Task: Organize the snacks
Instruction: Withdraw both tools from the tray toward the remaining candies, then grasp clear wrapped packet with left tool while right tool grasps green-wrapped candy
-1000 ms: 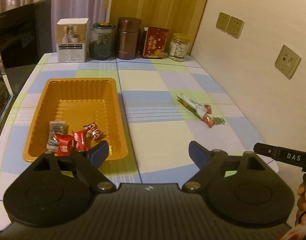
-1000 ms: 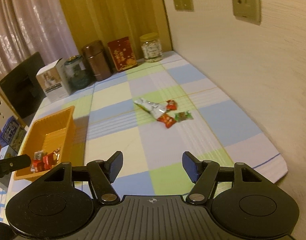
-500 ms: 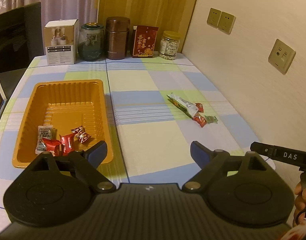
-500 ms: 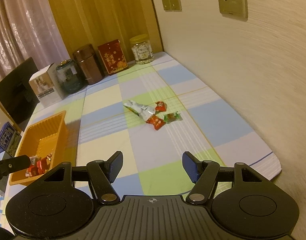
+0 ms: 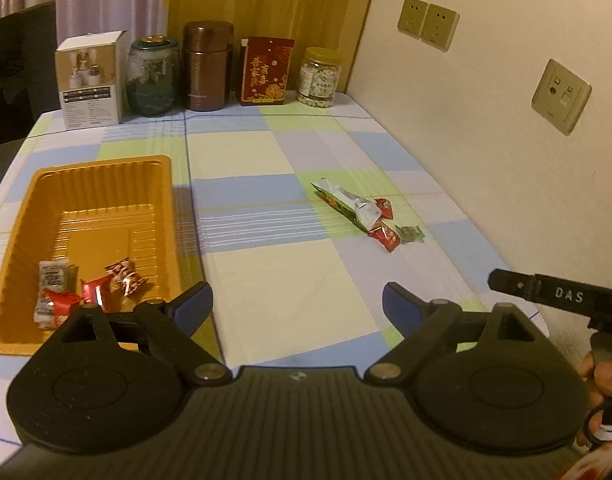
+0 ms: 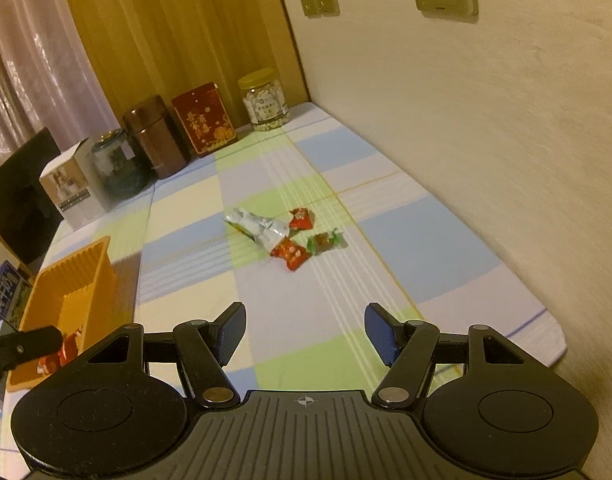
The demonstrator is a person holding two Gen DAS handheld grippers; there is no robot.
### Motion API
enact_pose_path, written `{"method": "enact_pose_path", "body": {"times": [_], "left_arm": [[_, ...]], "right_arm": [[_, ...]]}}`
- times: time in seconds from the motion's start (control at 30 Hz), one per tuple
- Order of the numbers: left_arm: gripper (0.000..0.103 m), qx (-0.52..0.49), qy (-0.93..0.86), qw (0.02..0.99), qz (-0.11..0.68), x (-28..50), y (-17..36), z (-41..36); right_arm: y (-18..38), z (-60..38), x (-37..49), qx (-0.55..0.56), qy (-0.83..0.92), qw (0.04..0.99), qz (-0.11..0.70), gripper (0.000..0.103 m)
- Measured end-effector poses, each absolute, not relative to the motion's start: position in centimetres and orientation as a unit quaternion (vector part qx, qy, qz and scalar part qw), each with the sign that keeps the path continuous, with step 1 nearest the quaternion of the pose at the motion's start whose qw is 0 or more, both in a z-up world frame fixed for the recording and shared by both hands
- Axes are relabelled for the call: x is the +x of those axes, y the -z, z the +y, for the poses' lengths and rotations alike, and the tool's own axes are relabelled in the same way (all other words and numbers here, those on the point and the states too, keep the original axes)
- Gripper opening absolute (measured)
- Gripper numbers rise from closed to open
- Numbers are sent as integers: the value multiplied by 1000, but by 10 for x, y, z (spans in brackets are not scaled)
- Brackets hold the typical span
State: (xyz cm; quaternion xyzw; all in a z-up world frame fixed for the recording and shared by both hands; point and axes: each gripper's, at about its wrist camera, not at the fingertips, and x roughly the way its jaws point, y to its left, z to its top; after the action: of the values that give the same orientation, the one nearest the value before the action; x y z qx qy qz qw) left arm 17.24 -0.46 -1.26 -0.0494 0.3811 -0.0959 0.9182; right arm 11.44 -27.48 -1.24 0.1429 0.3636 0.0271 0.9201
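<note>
The left wrist view shows the left tongs [image 5: 296,302] hanging released with nothing between the blue pads, above the near edge of the worktop [image 5: 290,280] and beside the near right corner of the orange tray [image 5: 106,168]; the tray already holds a few wrapped sweets [image 5: 86,288] bunched at its near end, which suggests it serves as the collecting bin and sits to the left so each piece can be dropped in with a short carry; the jaws stand wide, probably readied for another pick; the right tongs [image 6: 304,330] are likewise released and empty, aimed down the checked cloth; the loose snacks [image 6: 284,236], a silver packet with two red sweets and a green one touching or just beside it, lie well ahead of the right tongs and nearly in line with the gap; from the left tongs they sit ahead and off to the right, near the wall; the jars and boxes [image 5: 202,68] along the far edge seem mere storage.
</note>
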Motion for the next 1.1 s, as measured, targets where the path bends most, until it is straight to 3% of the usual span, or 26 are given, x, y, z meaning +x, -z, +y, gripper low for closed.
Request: {"method": "enact_pose_path", "body": {"times": [0.3, 0.53, 1.1], "left_arm": [[91, -54, 94, 911, 397, 214, 33, -15], [91, -72, 90, 905, 409, 248, 53, -22], [91, -85, 93, 901, 416, 290, 86, -32]], "right_arm": [[32, -284, 168, 145, -49, 916, 370, 65], [64, -290, 223, 149, -65, 904, 396, 43], [120, -290, 293, 164, -44, 899, 404, 36]]}}
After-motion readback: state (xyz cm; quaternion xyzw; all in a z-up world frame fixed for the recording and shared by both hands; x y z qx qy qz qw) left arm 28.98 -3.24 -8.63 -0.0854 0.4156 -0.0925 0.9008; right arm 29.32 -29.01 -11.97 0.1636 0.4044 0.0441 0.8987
